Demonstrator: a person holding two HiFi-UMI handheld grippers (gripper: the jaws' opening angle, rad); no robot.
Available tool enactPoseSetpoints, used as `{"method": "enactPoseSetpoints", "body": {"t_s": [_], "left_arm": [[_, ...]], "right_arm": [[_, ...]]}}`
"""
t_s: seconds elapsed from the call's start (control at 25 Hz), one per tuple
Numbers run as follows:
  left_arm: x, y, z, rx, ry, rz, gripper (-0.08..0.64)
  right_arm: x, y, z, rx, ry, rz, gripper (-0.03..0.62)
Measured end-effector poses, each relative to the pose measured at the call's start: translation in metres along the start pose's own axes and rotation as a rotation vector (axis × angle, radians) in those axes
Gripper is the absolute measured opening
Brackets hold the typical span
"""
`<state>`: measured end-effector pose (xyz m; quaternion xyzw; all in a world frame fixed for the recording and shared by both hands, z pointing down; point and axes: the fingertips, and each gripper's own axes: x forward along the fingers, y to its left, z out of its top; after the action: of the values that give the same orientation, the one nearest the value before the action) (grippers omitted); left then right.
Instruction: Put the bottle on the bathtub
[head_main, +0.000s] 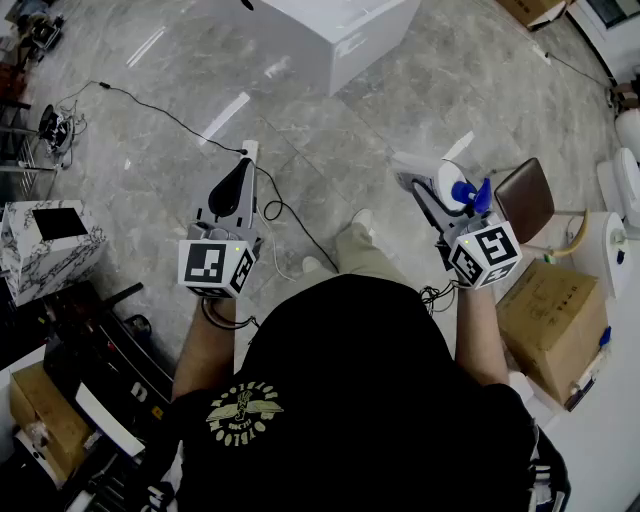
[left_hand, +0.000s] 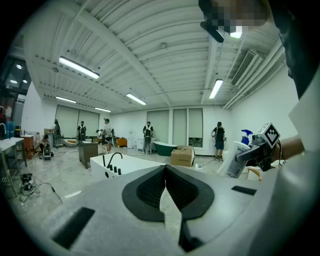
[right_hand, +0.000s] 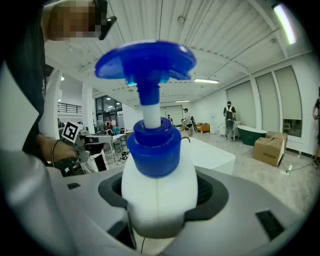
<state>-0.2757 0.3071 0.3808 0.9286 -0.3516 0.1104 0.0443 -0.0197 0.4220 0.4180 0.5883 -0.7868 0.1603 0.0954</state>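
A white bottle (right_hand: 157, 187) with a blue pump top (right_hand: 146, 64) stands upright between the jaws of my right gripper (right_hand: 159, 200), which is shut on its body. In the head view the bottle (head_main: 452, 187) is held at the right, above the grey floor. My left gripper (head_main: 243, 172) is held level with it to the left; its black pads (left_hand: 150, 189) meet at the tips with nothing between them. The white bathtub (head_main: 335, 35) stands ahead at the top of the head view, apart from both grippers. Its black faucet (left_hand: 113, 159) shows in the left gripper view.
A black cable (head_main: 170, 118) runs over the floor ahead. A marble-patterned box (head_main: 45, 245) sits at the left. At the right are a brown chair (head_main: 525, 198) and a cardboard box (head_main: 550, 320). Several people, a green tub (left_hand: 165, 147) and another box (left_hand: 182, 156) stand far off.
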Motion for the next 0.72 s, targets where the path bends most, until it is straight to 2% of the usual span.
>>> {"method": "enactPoseSetpoints", "body": {"t_s": [0.2, 0.48, 0.72], "left_arm": [[0.041, -0.007, 0.009, -0.012, 0.004, 0.003, 0.009], [0.100, -0.019, 0.030, 0.011, -0.005, -0.005, 0.009], [0.129, -0.019, 0.042, 0.006, -0.005, 0.033, 0.009]], "right_arm": [[0.020, -0.030, 0.004, 0.001, 0.012, 0.028, 0.269], [0.044, -0.076, 0.011, 0.023, -0.003, 0.079, 0.268], [0.060, -0.109, 0.022, 0.027, -0.016, 0.121, 0.268]]}}
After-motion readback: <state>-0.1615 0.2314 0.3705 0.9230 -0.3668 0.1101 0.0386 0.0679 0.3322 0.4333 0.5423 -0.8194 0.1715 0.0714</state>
